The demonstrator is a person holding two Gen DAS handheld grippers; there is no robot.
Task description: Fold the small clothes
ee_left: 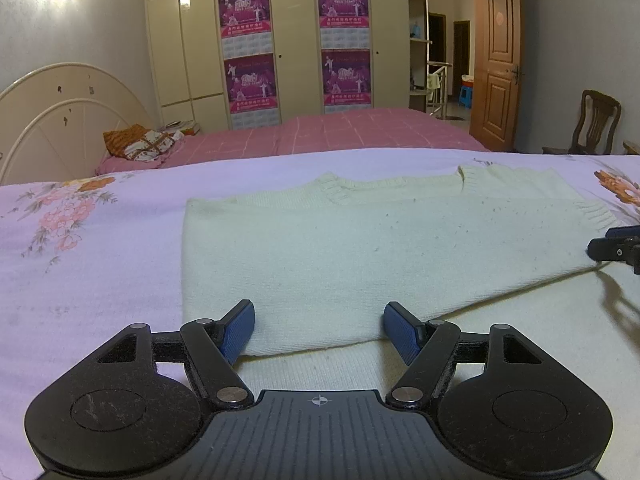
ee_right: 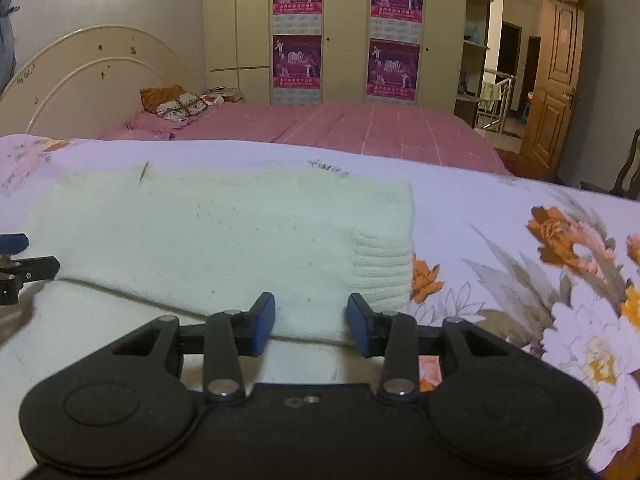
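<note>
My cream sweater (ee_left: 340, 248) lies part-folded on the floral bedspread (ee_left: 88, 264). Both my left tool (ee_left: 319, 330) and right tool (ee_right: 311, 322) gape open at its near fold, gripping nothing. Pinching one layer only would likely drag the fold askew.

Four purple-and-pink paper calendar posters (ee_left: 246, 8) hang on the cream wooden wardrobe doors (ee_left: 298, 40), two stacked on one door and two on another. Each carries white lettering on a pink band and a grid of small print below, but the characters are too blurred to read in either view. A large pale figure in the middle of each poster may be a year number; its digits cannot be made out.
</note>
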